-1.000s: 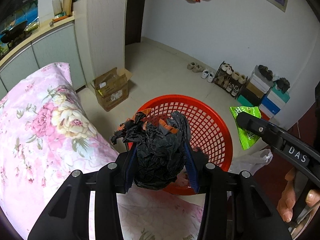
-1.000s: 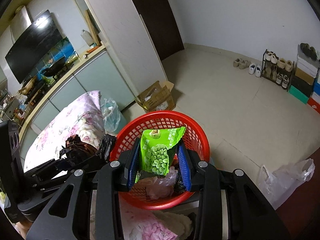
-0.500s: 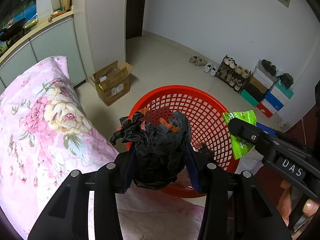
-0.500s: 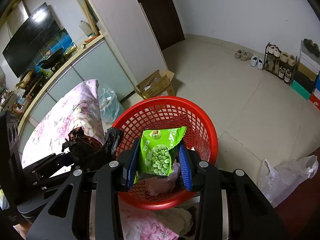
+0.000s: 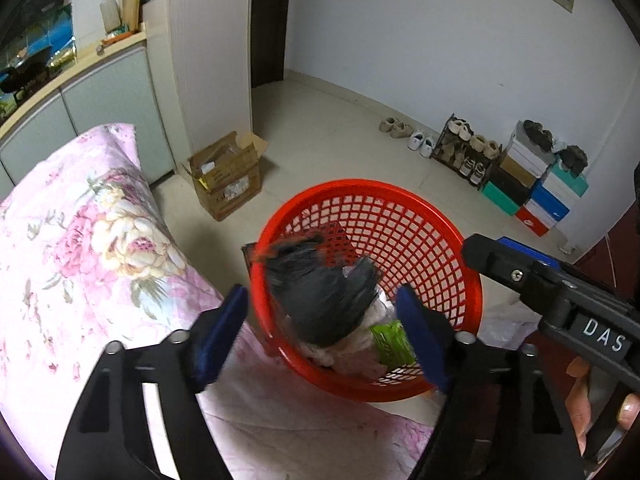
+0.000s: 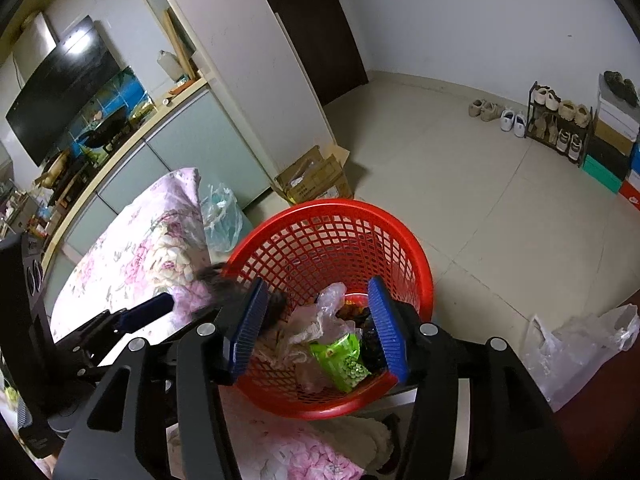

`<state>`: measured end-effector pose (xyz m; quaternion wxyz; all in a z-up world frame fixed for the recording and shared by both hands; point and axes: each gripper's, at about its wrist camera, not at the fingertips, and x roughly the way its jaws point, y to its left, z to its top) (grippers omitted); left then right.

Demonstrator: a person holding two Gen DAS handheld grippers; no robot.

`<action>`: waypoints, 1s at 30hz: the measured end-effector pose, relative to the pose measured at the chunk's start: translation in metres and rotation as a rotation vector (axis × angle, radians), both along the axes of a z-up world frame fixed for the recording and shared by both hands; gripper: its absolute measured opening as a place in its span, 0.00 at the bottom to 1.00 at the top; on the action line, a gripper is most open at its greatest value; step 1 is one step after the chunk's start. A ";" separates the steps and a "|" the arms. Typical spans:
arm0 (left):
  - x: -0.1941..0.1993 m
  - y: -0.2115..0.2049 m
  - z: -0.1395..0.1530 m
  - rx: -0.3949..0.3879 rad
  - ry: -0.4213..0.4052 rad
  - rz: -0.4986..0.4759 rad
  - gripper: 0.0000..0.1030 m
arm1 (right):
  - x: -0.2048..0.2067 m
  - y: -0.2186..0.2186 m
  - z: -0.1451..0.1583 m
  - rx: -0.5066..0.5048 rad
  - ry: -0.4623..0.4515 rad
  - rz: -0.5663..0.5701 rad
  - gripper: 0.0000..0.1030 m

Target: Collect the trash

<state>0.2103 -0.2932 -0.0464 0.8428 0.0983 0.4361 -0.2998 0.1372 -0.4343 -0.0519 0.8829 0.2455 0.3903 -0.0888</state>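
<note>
A red mesh basket (image 5: 400,216) (image 6: 352,216) stands by the bed's edge. My left gripper (image 5: 320,320) is open above its near rim; a crumpled black bag (image 5: 324,296), motion-blurred, is dropping free between the fingers into the basket. My right gripper (image 6: 316,324) is open above the basket; the green snack packet (image 6: 340,360) lies inside among crumpled plastic wrappers (image 6: 316,320). The packet also shows in the left wrist view (image 5: 390,342). The right gripper's finger (image 5: 504,260) reaches in from the right there.
A pink floral bedspread (image 5: 80,248) lies left. A cardboard box (image 5: 224,176) stands on the tiled floor beyond. A shoe rack and stacked shoe boxes (image 5: 520,176) line the far wall. A clear plastic bag (image 6: 576,344) lies on the floor right.
Both grippers opened. The black bag left the left gripper and is falling into the basket. The green packet left the right gripper and now lies in the basket.
</note>
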 end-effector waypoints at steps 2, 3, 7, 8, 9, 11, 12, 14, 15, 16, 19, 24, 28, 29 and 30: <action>0.001 0.003 0.003 -0.005 -0.006 0.005 0.77 | -0.002 -0.001 0.003 -0.002 -0.007 -0.007 0.50; 0.000 0.004 0.005 -0.010 -0.008 0.008 0.78 | -0.003 -0.002 0.004 -0.004 -0.011 -0.011 0.50; -0.001 0.010 0.011 -0.005 -0.029 0.019 0.79 | -0.006 -0.002 0.009 -0.012 -0.024 -0.021 0.52; -0.001 0.012 0.013 -0.002 -0.038 0.023 0.80 | -0.006 -0.001 0.009 -0.012 -0.025 -0.021 0.56; -0.002 0.015 0.014 -0.001 -0.046 0.025 0.80 | -0.006 0.000 0.009 -0.012 -0.028 -0.022 0.57; -0.004 0.019 0.017 -0.001 -0.065 0.035 0.80 | -0.006 0.002 0.009 -0.018 -0.027 -0.018 0.60; -0.006 0.022 0.019 0.000 -0.072 0.039 0.81 | -0.005 0.003 0.009 -0.022 -0.027 -0.014 0.61; -0.009 0.027 0.021 0.003 -0.088 0.048 0.81 | -0.006 0.007 0.009 -0.029 -0.028 -0.007 0.62; -0.010 0.030 0.023 0.005 -0.098 0.055 0.81 | -0.006 0.009 0.010 -0.034 -0.031 -0.002 0.63; -0.011 0.033 0.024 0.006 -0.106 0.060 0.82 | -0.006 0.011 0.011 -0.040 -0.034 0.001 0.64; -0.015 0.042 0.028 0.010 -0.125 0.075 0.82 | -0.006 0.018 0.015 -0.066 -0.044 0.007 0.68; -0.020 0.053 0.032 0.019 -0.157 0.090 0.83 | -0.008 0.028 0.018 -0.113 -0.053 0.017 0.71; -0.027 0.061 0.037 0.017 -0.178 0.102 0.83 | -0.008 0.036 0.020 -0.135 -0.059 0.029 0.73; -0.029 0.064 0.038 0.015 -0.184 0.106 0.83 | -0.009 0.038 0.020 -0.137 -0.060 0.033 0.73; -0.031 0.066 0.039 0.015 -0.187 0.108 0.83 | -0.009 0.039 0.020 -0.140 -0.061 0.038 0.73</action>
